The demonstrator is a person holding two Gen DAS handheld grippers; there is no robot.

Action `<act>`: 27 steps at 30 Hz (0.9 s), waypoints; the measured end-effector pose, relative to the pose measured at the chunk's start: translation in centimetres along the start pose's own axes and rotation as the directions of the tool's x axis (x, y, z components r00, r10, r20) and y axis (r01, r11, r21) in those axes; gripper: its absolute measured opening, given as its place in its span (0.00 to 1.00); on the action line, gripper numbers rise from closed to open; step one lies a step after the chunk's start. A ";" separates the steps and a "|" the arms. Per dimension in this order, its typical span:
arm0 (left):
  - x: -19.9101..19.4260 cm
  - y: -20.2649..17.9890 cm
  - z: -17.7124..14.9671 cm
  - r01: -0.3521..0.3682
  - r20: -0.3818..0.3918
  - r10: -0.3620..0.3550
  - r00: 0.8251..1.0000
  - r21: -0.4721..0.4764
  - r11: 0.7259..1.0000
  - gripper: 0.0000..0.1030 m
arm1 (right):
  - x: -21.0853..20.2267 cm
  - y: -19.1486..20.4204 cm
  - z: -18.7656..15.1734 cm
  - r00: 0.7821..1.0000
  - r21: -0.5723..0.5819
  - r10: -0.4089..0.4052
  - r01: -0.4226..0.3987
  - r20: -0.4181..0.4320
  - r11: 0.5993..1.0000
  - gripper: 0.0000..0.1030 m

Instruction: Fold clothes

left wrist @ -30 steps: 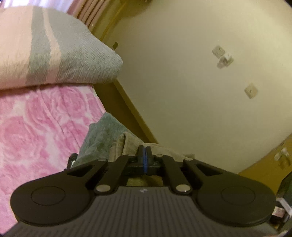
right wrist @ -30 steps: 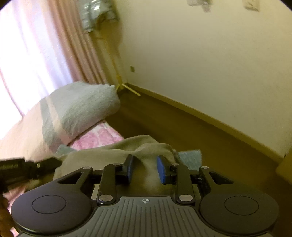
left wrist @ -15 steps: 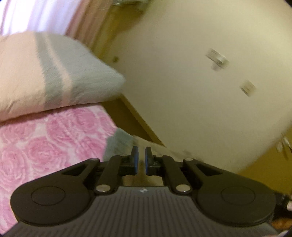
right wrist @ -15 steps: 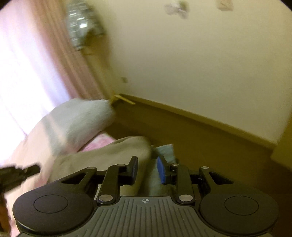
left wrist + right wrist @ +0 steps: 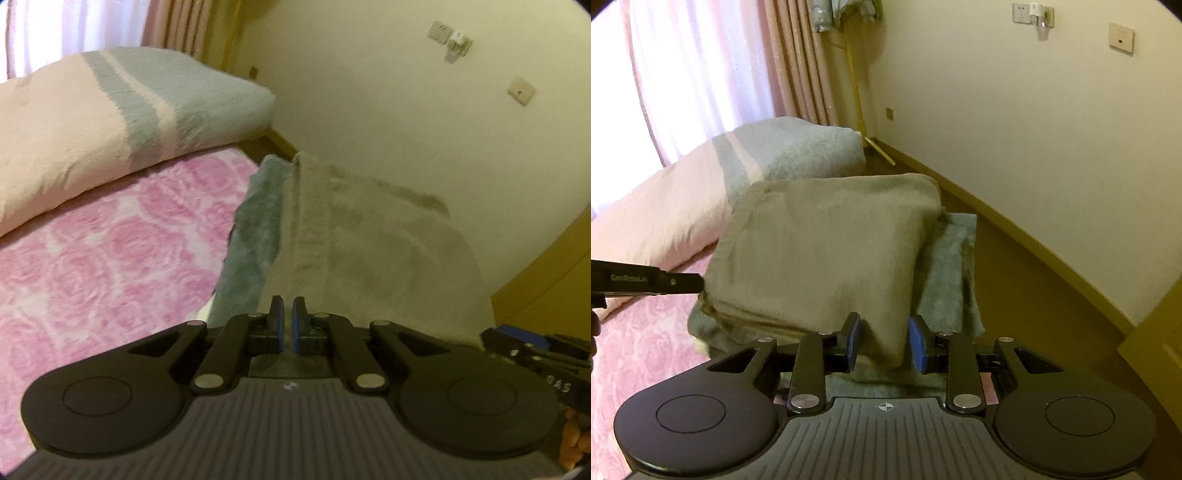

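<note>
Settling the folded beige cloth (image 5: 827, 251) onto the grey one (image 5: 947, 280).
My right gripper (image 5: 882, 341) gapes around its near corner; left gripper (image 5: 287, 325), nearly closed, holds nothing. I'd withdraw level, avoiding snags.

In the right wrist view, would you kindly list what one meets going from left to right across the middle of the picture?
Left gripper → folded beige garment → grey-green towel under it → brown floor strip → cream wall.
</note>
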State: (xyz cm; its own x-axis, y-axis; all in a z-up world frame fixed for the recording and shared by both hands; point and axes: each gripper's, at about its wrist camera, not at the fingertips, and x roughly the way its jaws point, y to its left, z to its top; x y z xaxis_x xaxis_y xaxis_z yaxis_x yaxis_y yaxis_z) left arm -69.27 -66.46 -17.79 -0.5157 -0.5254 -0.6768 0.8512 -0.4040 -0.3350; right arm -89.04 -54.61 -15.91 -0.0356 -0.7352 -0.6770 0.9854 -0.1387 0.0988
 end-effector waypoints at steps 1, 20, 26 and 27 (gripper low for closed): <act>-0.3 -0.2 0.0 0.002 0.009 -0.002 1.000 0.004 1.000 0.02 | -0.2 0.0 0.0 1.000 0.001 -0.001 0.001 0.005 1.000 0.27; -1.9 -1.8 -1.1 -0.049 -0.147 0.064 0.987 0.105 0.993 0.10 | -0.8 1.2 -1.3 0.991 0.126 -0.054 0.070 -0.120 0.990 0.27; -7.4 -1.8 -2.2 -0.071 -0.176 0.089 0.980 0.105 0.992 0.23 | -3.9 2.5 -3.7 0.978 0.197 -0.046 0.087 -0.204 0.976 0.53; -8.4 -1.9 -2.4 -0.069 -0.174 0.088 0.981 0.111 0.991 0.24 | -4.7 2.9 -3.8 0.980 0.199 -0.051 0.090 -0.192 0.976 0.76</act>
State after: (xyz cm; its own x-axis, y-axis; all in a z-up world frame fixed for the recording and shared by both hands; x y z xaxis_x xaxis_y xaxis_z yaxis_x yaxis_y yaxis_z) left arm -66.38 -59.50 -13.05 -0.4143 -0.4203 -0.8073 0.8687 -0.4473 -0.2129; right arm -85.37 -49.06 -15.21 -0.0530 -0.5860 -0.8086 0.9252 -0.3335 0.1811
